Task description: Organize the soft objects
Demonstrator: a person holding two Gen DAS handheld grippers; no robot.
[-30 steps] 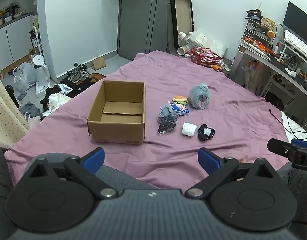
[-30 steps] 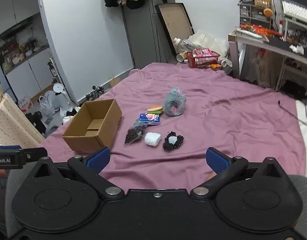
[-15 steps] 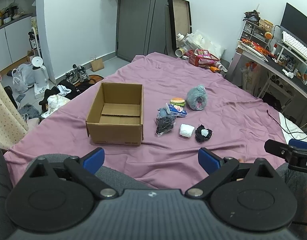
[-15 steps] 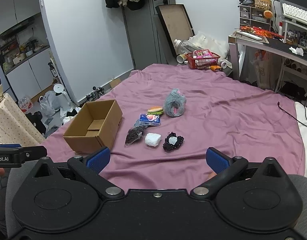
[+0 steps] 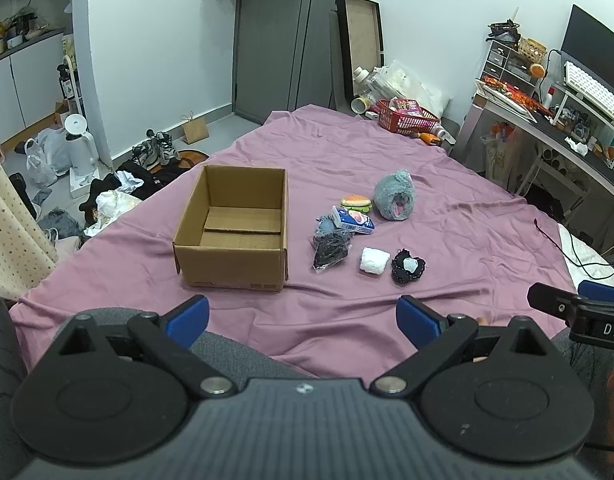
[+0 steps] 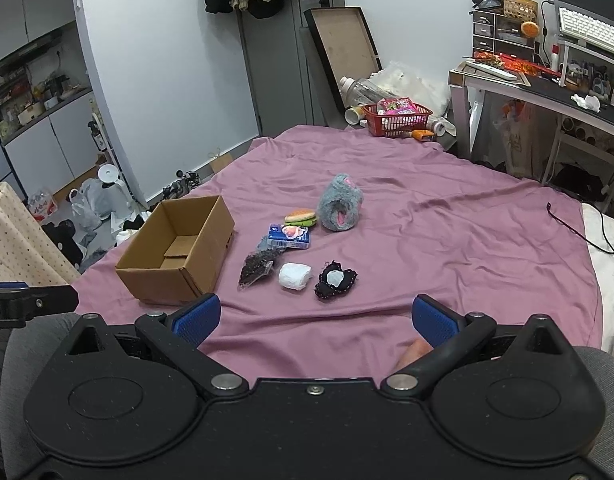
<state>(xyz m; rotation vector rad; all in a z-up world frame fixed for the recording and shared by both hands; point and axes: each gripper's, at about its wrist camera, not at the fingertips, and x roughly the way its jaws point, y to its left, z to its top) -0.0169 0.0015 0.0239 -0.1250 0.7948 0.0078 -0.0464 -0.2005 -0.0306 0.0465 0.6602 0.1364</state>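
An open, empty cardboard box (image 5: pixel 233 228) (image 6: pixel 179 248) sits on the purple bedsheet (image 5: pixel 447 240) (image 6: pixel 447 248). To its right lie several soft things: a grey fluffy plush (image 5: pixel 394 196) (image 6: pixel 341 209), a burger toy (image 5: pixel 355 201) (image 6: pixel 301 217), a blue tissue pack (image 5: pixel 353 220) (image 6: pixel 289 236), a dark mesh pouch (image 5: pixel 330 250) (image 6: pixel 258 266), a white roll (image 5: pixel 374 260) (image 6: pixel 294 276) and a black lace piece (image 5: pixel 407 267) (image 6: pixel 335 279). My left gripper (image 5: pixel 303 320) and right gripper (image 6: pixel 315 320) hover open near the bed's front edge, well short of the objects, both holding nothing.
A red basket (image 5: pixel 407 117) (image 6: pixel 399 117) stands at the bed's far end. A cluttered desk (image 5: pixel 563 128) (image 6: pixel 547 84) runs along the right. Clothes, bags and shoes (image 5: pixel 119 184) litter the floor at the left. A black cable (image 6: pixel 579 228) lies on the sheet's right side.
Both grippers have tilted slightly, so the box and objects sit a little lower in the views. Nothing on the bed has moved; both grippers stay open.
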